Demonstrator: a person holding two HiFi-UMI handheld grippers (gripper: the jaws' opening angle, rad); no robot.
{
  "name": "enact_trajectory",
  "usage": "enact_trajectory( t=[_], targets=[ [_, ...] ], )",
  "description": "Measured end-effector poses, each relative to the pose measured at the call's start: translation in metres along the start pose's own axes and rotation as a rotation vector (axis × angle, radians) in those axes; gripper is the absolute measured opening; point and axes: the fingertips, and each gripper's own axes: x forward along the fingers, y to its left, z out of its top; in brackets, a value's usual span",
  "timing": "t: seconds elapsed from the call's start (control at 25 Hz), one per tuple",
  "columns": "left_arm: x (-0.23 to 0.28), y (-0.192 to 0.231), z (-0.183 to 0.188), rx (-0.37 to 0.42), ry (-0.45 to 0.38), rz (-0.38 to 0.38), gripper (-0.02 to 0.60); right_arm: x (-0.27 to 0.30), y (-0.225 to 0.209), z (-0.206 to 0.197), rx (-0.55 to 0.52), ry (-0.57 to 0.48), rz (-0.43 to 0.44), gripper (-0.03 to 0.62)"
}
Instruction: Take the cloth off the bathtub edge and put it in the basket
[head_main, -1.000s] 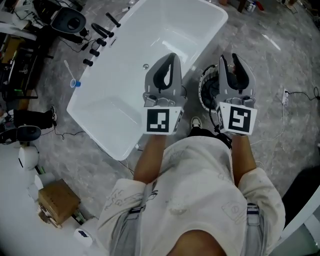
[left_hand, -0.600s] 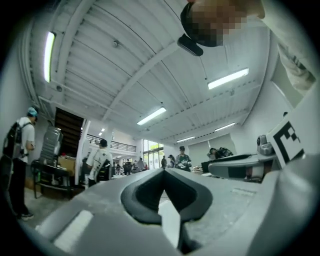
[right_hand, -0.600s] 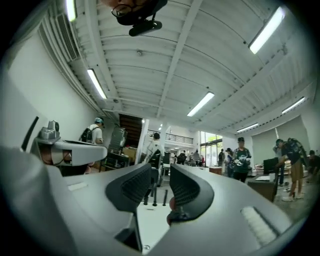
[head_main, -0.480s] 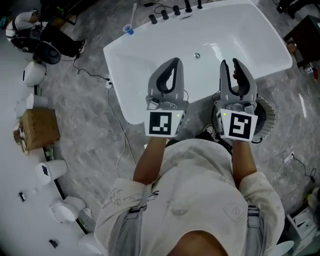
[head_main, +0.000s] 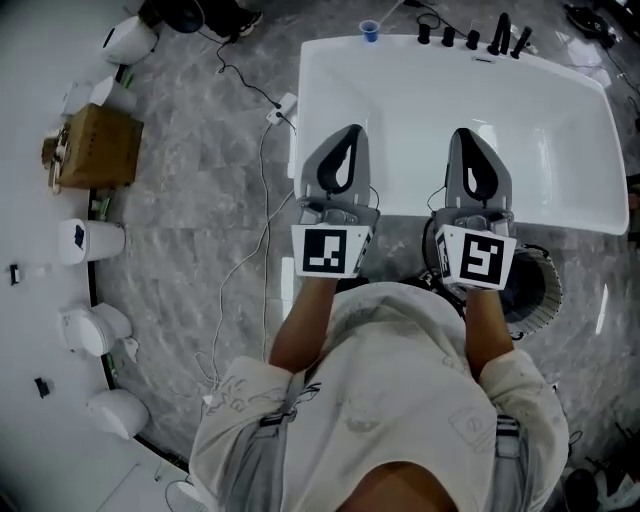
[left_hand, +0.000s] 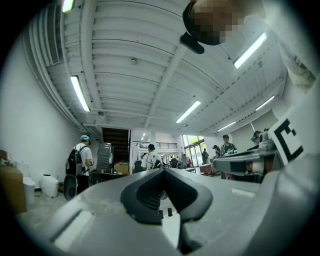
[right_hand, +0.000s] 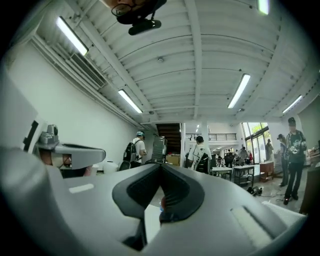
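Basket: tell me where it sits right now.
Head view, lower right: the basket sits on the floor beside the bathtub's near edge, partly hidden under the right gripper.

The bathtub (head_main: 420, 110) lies crosswise straight ahead of the person, with a cup (head_main: 370, 30) on its far left corner and a row of tap fittings (head_main: 470, 38) along the far rim to the right. The basket (head_main: 550, 298) stands on the floor just beside the tub's near wall, towards its right end (its inside is partly hidden). Left of the tub a cable (head_main: 263, 190) runs over the floor, and beyond it a box (head_main: 95, 150) sits by the wall.
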Motion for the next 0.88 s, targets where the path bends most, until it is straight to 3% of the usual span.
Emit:
enact_trajectory(
  t=[0.2, 0.52, 0.88],
  targets=[
    [-0.028, 0.039, 0.007, 0.013, -0.014, 0.067, -0.002, 0.013, 0.039, 0.006, 0.041, -0.003, 0.070, 0.003],
    [-0.050, 0.065, 0.013, 0.015, -0.034, 0.083, -0.002, 0.016, 0.067, 0.014, 0.035, -0.004, 0.063, 0.002],
    [-0.048, 0.068, 0.014, 0.007, -0.048, 0.080, -0.002, 0.014, 0.065, 0.011, 0.017, 0.012, 0.043, 0.002]
  ],
)
